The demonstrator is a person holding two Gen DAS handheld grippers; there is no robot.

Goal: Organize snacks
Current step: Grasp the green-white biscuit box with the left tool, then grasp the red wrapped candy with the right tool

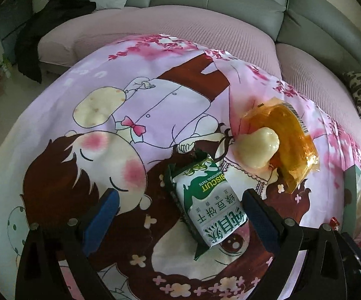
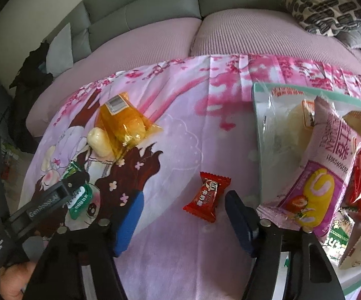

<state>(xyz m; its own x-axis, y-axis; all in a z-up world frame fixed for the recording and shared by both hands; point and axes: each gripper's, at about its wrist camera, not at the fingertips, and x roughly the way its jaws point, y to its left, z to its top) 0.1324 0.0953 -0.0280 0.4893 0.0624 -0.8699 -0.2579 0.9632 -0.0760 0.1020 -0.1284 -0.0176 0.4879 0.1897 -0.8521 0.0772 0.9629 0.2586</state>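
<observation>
Biscuit packet (image 1: 201,201) between open left claw (image 1: 179,203) fingers, untouched

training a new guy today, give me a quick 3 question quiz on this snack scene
1. True or false: the left claw is shut on the green biscuit pack.
2. Which snack lies between the open fingers of the right claw? A) red candy B) orange bag C) pink cake pack
3. Fill in: the pink cake pack leans in the ____ at the right, not on the cloth.

Key: 1 false, it is open with the pack lying between the fingers; 2 A; 3 tray.
</observation>
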